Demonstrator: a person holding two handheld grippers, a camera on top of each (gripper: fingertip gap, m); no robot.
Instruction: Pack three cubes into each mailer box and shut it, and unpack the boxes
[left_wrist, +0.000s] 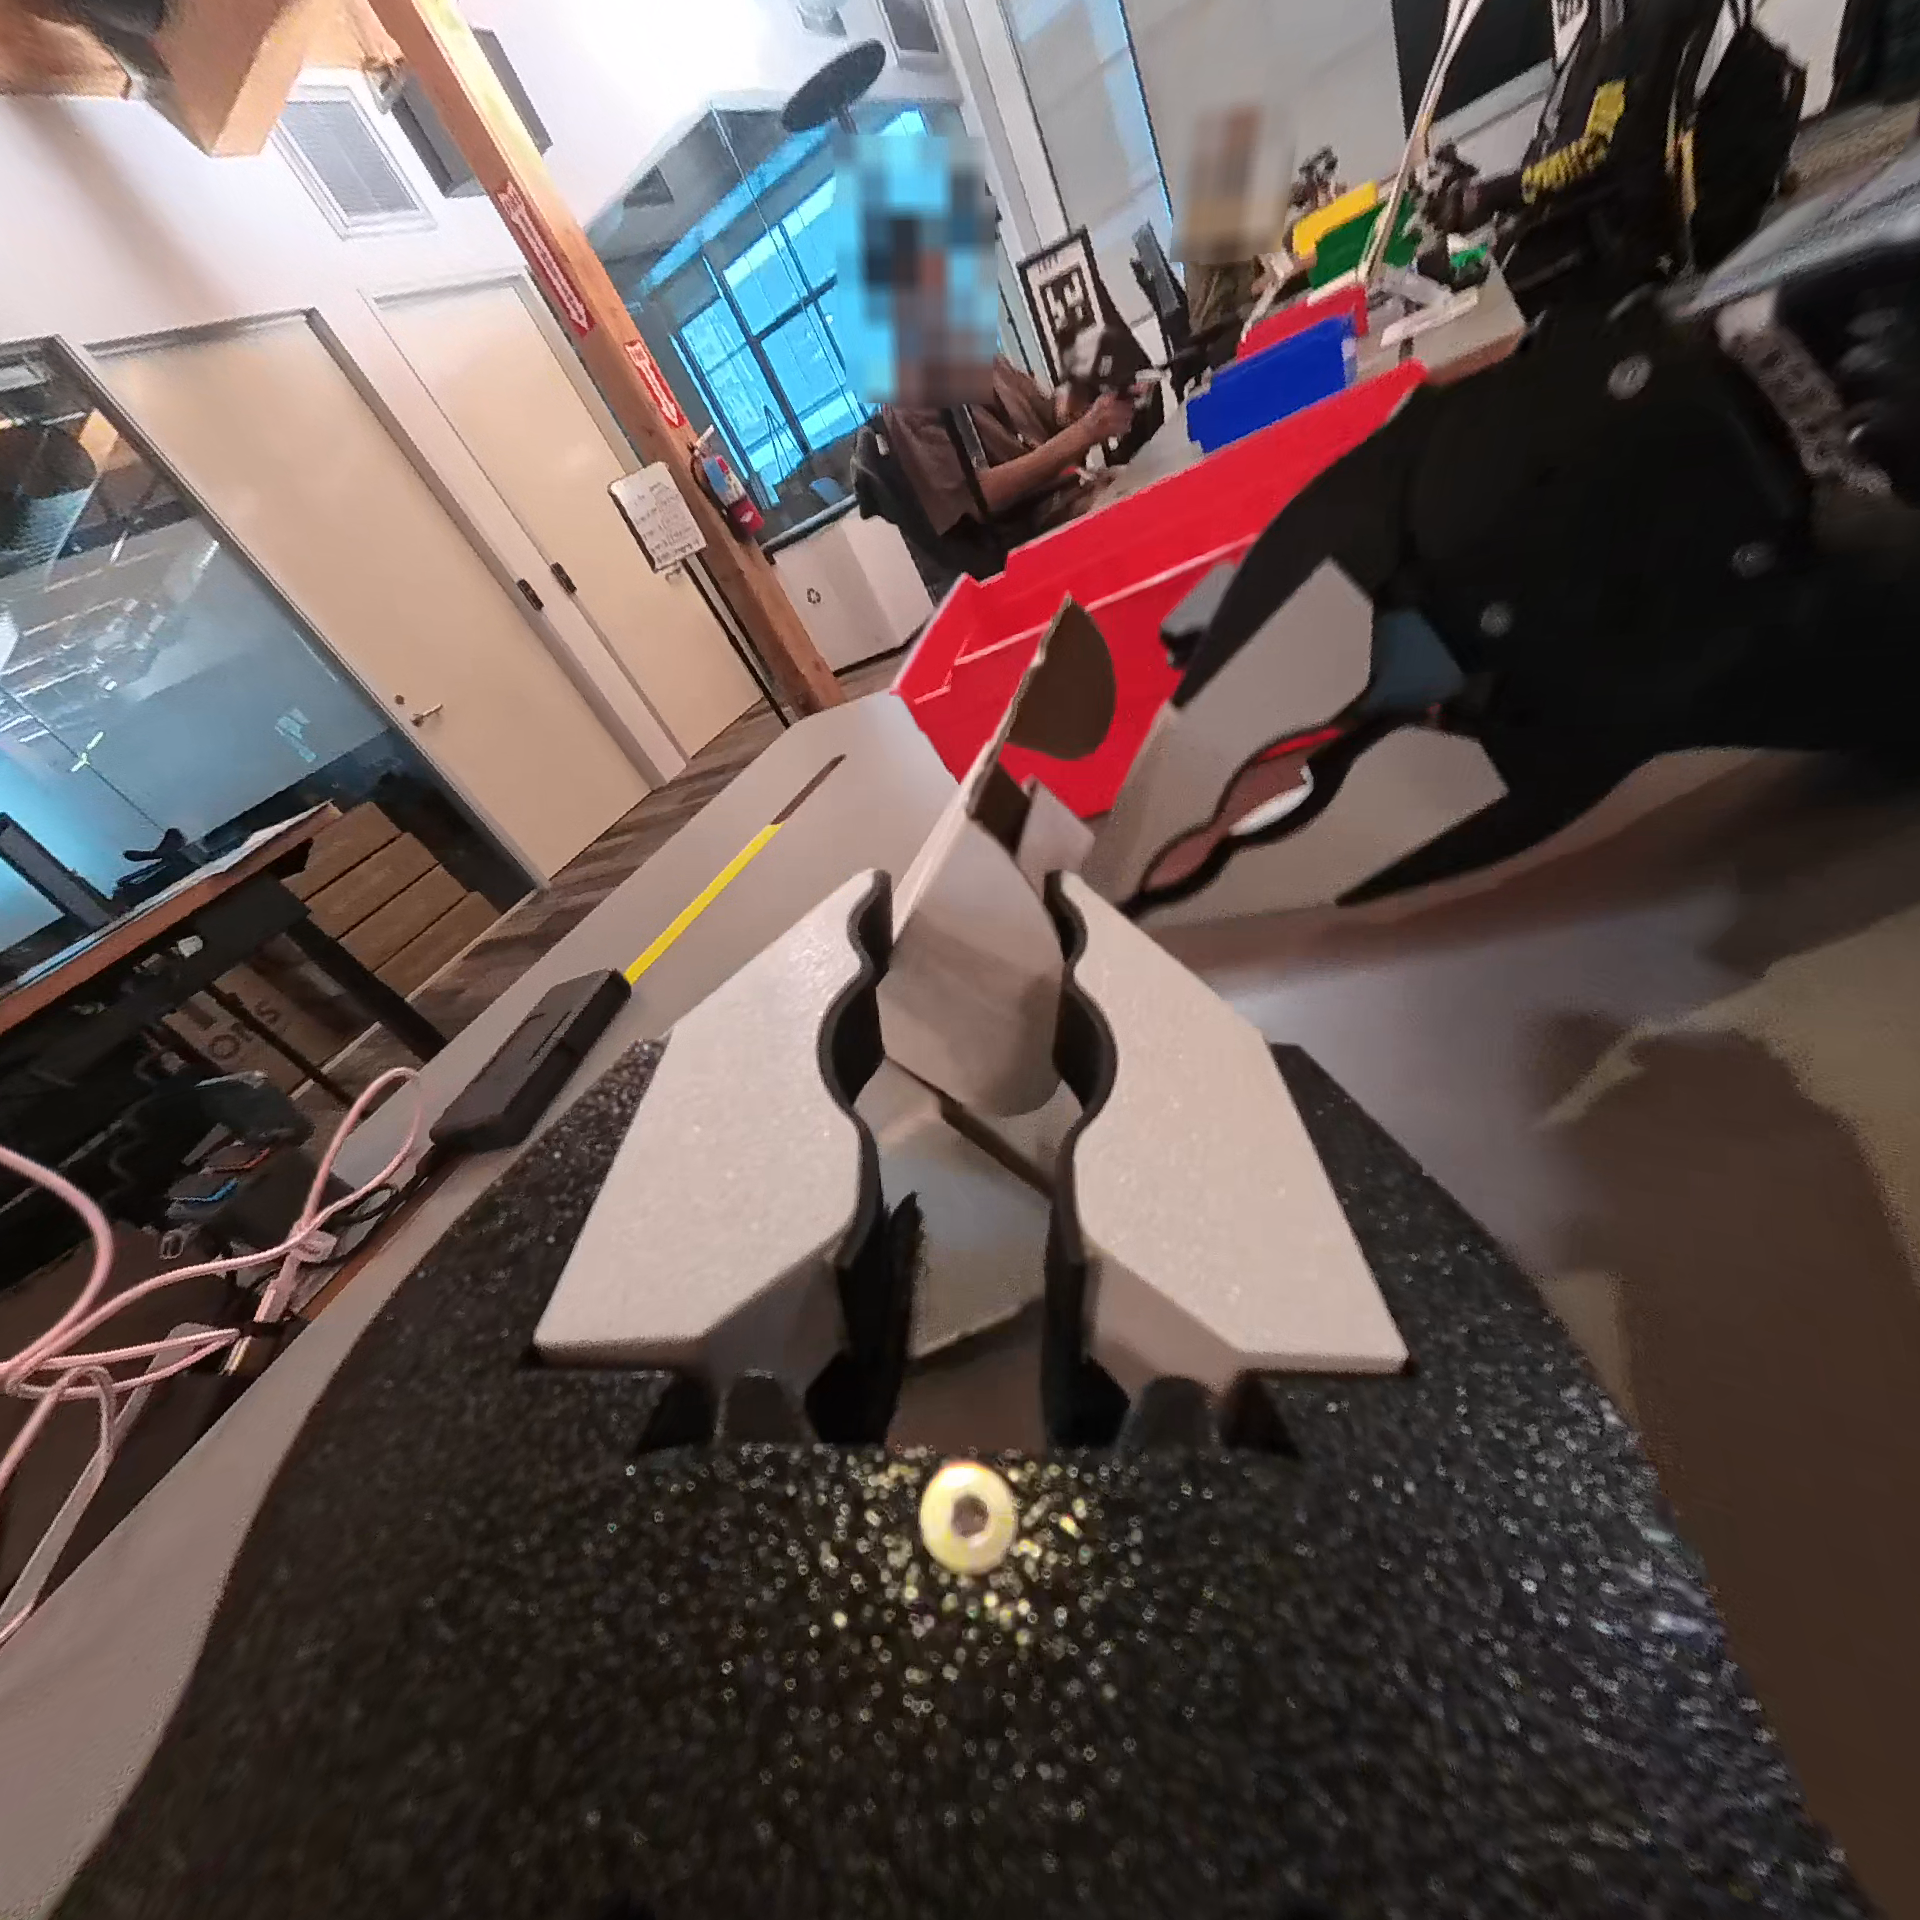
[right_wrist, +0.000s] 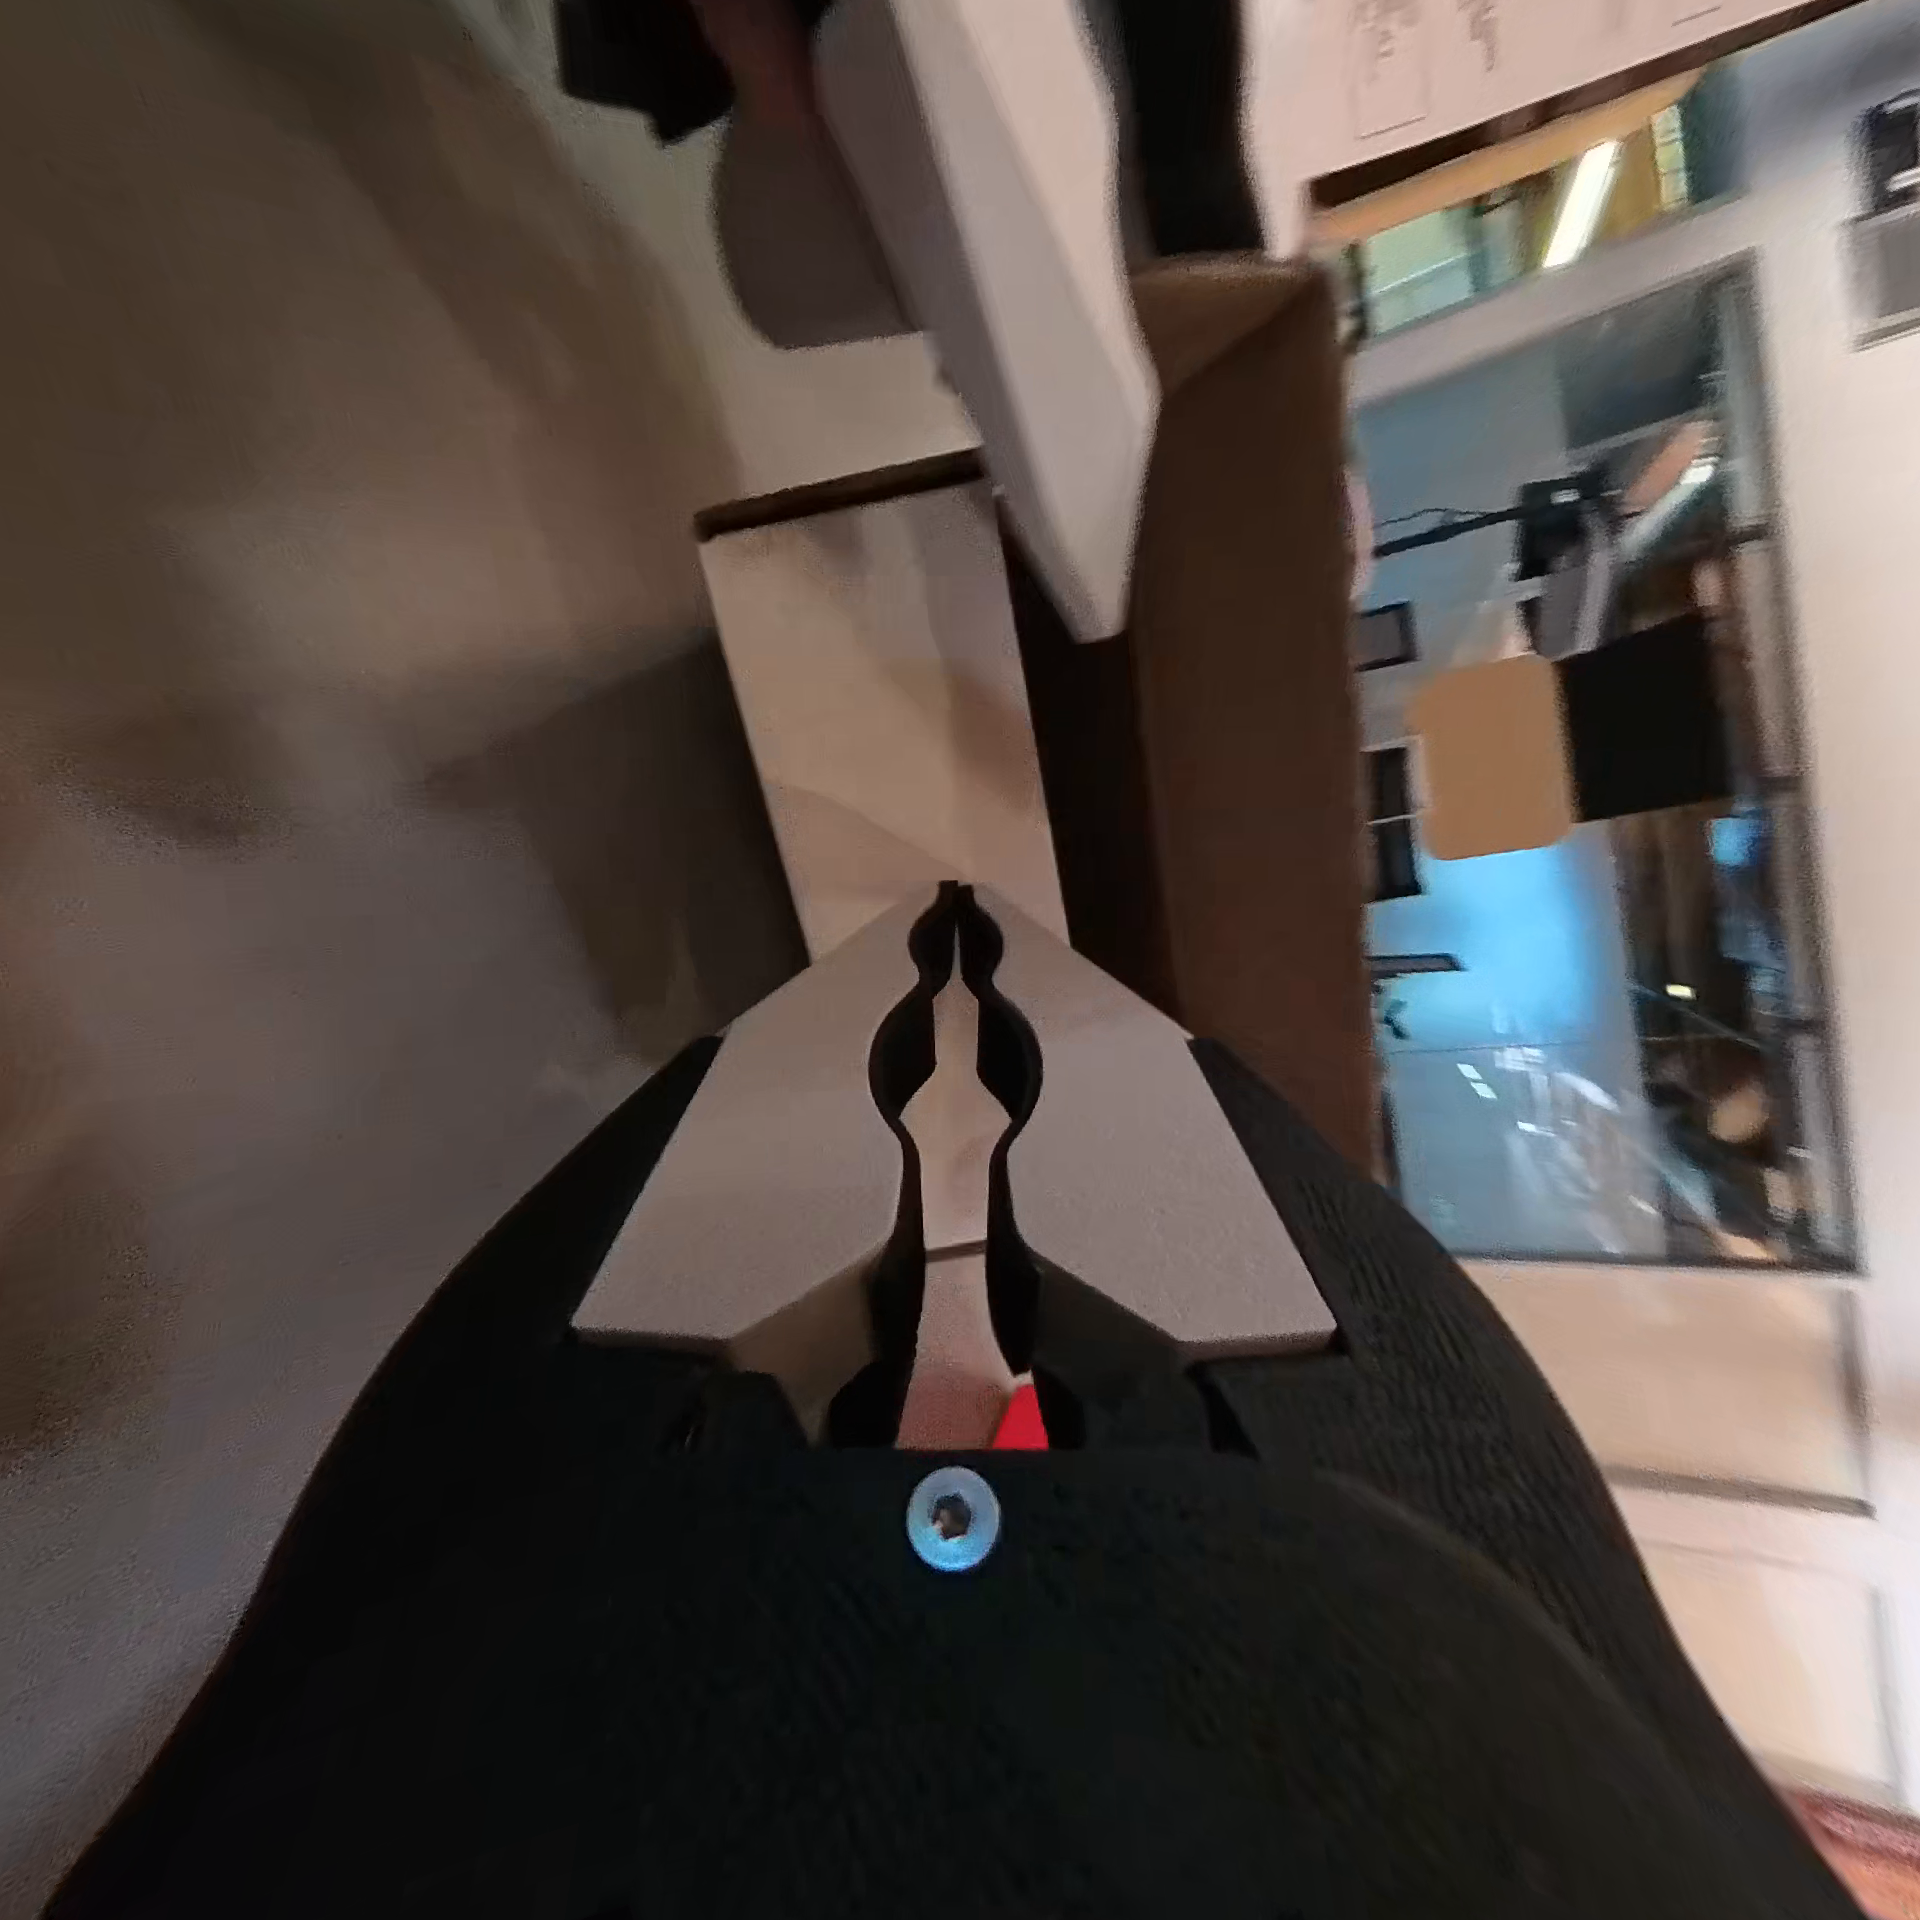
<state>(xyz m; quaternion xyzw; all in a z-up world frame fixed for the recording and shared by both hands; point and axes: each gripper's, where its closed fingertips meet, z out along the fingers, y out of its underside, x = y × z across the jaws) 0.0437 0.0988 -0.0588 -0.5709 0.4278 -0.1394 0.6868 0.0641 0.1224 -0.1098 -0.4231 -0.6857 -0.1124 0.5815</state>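
I hold a white cardboard flap (left_wrist: 971, 966) of the mailer box (left_wrist: 790, 821) with my left gripper (left_wrist: 971, 935): the jaws stand only a little apart, and both pads press on the folded piece that rises between them. The flap continues upward to a tab with a rounded brown inner face (left_wrist: 1070, 675), which stands in front of the red bin (left_wrist: 1091, 582). My right gripper (right_wrist: 954, 914) has its jaws closed, tip against tip, with nothing between them that I can see; the closed tips rest against or just over a white panel of the box (right_wrist: 862, 675), next to a brown inner wall (right_wrist: 1236, 727). In the left view, this right gripper (left_wrist: 1226, 821) is just beside the flap, low on the box. I see no cubes in either view, so I cannot tell if the box is full or empty. I judge that the step is the work on the lid, either tucking it shut or pulling it open; the pictures do not decide which. The next move needs a firm hold on the flap, a turn along its fold line, and the right tips keeping the box body from sliding on the table (left_wrist: 1558, 1039). The thin cardboard may bend or slip out.
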